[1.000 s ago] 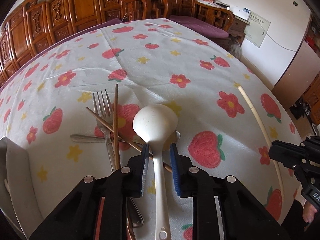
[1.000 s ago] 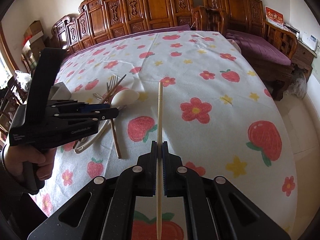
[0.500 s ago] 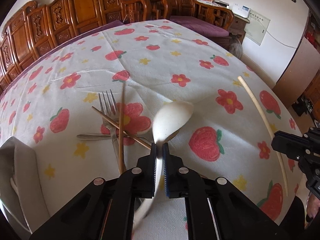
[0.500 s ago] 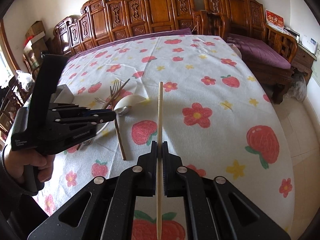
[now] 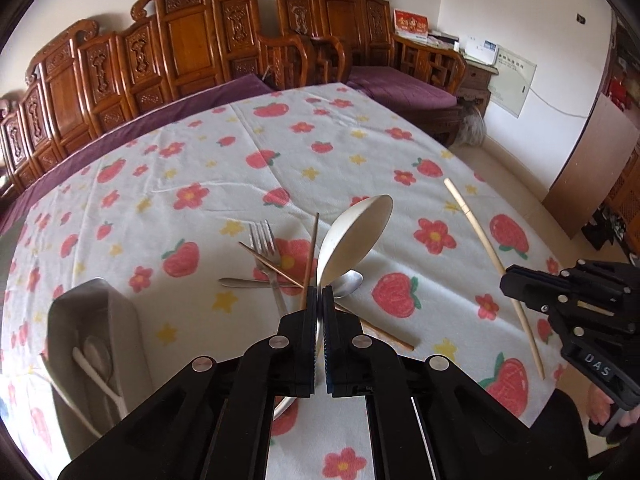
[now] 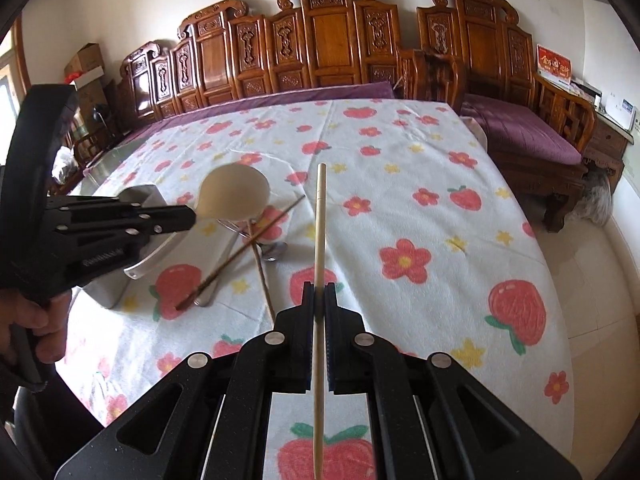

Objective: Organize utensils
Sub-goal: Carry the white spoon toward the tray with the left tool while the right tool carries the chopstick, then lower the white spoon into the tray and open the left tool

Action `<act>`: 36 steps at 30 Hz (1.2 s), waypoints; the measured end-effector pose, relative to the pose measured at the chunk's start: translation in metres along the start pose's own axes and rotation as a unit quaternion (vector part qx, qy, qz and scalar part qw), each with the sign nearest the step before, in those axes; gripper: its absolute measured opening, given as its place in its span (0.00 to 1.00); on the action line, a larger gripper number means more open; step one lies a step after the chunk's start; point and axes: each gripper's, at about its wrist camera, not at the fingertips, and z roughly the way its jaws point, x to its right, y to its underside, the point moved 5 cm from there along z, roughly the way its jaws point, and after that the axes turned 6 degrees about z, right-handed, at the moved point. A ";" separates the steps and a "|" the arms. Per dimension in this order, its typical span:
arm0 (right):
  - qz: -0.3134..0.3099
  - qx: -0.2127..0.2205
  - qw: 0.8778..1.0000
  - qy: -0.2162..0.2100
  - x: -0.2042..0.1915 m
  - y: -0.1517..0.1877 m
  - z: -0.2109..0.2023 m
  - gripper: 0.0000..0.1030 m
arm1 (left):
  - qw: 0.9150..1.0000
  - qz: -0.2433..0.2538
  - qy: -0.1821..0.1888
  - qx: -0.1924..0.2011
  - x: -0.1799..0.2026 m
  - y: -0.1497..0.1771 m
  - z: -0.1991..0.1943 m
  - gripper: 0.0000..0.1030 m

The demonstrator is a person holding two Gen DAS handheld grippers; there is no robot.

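My left gripper (image 5: 319, 292) is shut on the white ladle (image 5: 354, 238) and holds it lifted above the table, bowl tilted sideways; the ladle also shows in the right wrist view (image 6: 234, 196). Below it lie a metal fork (image 5: 266, 252), a metal spoon (image 5: 344, 282) and two brown chopsticks (image 5: 310, 252), crossed in a pile. My right gripper (image 6: 319, 292) is shut on a pale wooden chopstick (image 6: 319, 232), held above the cloth; it also shows in the left wrist view (image 5: 486, 248).
A grey utensil holder (image 5: 94, 320) with a white spoon (image 5: 94, 360) inside lies at the table's left front. The table (image 6: 420, 160) has a strawberry and flower cloth. Carved wooden chairs (image 6: 332, 36) line the far side. The table edge drops to the floor at right.
My left gripper has closed on the ladle and lifted it off the pile, turning its bowl sideways. The grey holder has come into the left wrist view. The right gripper keeps holding its chopstick.
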 end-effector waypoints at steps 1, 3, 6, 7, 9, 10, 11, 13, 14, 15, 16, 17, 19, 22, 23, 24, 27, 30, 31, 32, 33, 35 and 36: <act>-0.005 0.004 1.000 -0.002 -0.004 -0.001 -0.003 0.06 | 1.000 -0.002 -0.004 0.004 -0.003 -0.001 -0.008 0.02; -0.011 0.009 1.000 -0.006 -0.012 -0.004 -0.008 0.06 | 1.000 -0.004 -0.010 0.013 -0.009 -0.001 -0.024 0.02; -0.020 0.016 1.000 -0.013 -0.025 -0.008 -0.014 0.06 | 0.999 -0.009 -0.021 0.024 -0.018 -0.001 -0.046 0.02; -0.024 0.020 0.999 -0.015 -0.030 -0.010 -0.017 0.06 | 0.999 -0.013 -0.023 0.027 -0.021 -0.001 -0.052 0.02; -0.028 0.025 0.999 -0.019 -0.038 -0.014 -0.023 0.06 | 0.999 -0.023 -0.026 0.032 -0.029 0.002 -0.065 0.02; -0.031 0.028 0.999 -0.020 -0.043 -0.016 -0.026 0.06 | 0.999 -0.025 -0.028 0.033 -0.032 0.003 -0.069 0.02; -0.035 0.033 0.999 -0.022 -0.048 -0.018 -0.030 0.06 | 0.999 -0.027 -0.030 0.034 -0.034 0.003 -0.073 0.02; -0.038 0.038 0.998 -0.026 -0.058 -0.021 -0.036 0.06 | 0.998 -0.030 -0.033 0.037 -0.040 0.006 -0.083 0.02; -0.040 0.039 0.998 -0.027 -0.061 -0.021 -0.037 0.06 | 0.998 -0.031 -0.035 0.039 -0.043 0.008 -0.087 0.02; -0.042 0.040 0.998 -0.028 -0.066 -0.022 -0.039 0.06 | 0.998 -0.034 -0.036 0.041 -0.046 0.010 -0.091 0.02; -0.045 0.040 0.998 -0.030 -0.072 -0.023 -0.039 0.06 | 0.998 -0.036 -0.037 0.042 -0.050 0.012 -0.095 0.02; -0.046 0.040 0.998 -0.032 -0.076 -0.023 -0.039 0.06 | 0.998 -0.039 -0.038 0.044 -0.055 0.014 -0.098 0.02; -0.050 0.038 0.997 -0.037 -0.087 -0.023 -0.036 0.06 | 0.997 -0.047 -0.040 0.044 -0.065 0.018 -0.101 0.02; -0.057 0.031 0.997 -0.045 -0.104 -0.022 -0.028 0.06 | 0.997 -0.063 -0.038 0.038 -0.082 0.026 -0.099 0.02; -0.059 0.029 0.997 -0.048 -0.108 -0.022 -0.025 0.06 | 0.996 -0.071 -0.039 0.034 -0.091 0.030 -0.097 0.02; -0.061 0.026 0.997 -0.051 -0.113 -0.021 -0.021 0.06 | 0.996 -0.079 -0.038 0.031 -0.099 0.033 -0.094 0.02; -0.064 0.015 0.996 -0.060 -0.126 -0.022 -0.004 0.06 | 0.993 -0.109 -0.030 0.020 -0.125 0.044 -0.084 0.02; -0.069 0.003 0.995 -0.070 -0.139 -0.023 0.013 0.06 | 0.990 -0.141 -0.022 0.007 -0.150 0.055 -0.070 0.02; -0.070 0.001 0.995 -0.072 -0.142 -0.023 0.016 0.06 | 0.989 -0.149 -0.021 0.004 -0.156 0.057 -0.065 0.02; -0.071 -0.003 0.995 -0.075 -0.145 -0.023 0.023 0.06 | 0.987 -0.158 -0.019 0.000 -0.164 0.060 -0.060 0.02; -0.071 -0.006 0.994 -0.077 -0.147 -0.023 0.027 0.06 | 0.986 -0.167 -0.018 -0.003 -0.171 0.062 -0.054 0.02; -0.071 -0.012 0.994 -0.080 -0.151 -0.023 0.035 0.06 | 0.983 -0.181 -0.016 -0.008 -0.181 0.068 -0.045 0.02; -0.071 -0.015 0.994 -0.082 -0.153 -0.023 0.040 0.06 | 0.983 -0.185 -0.017 -0.011 -0.185 0.070 -0.041 0.02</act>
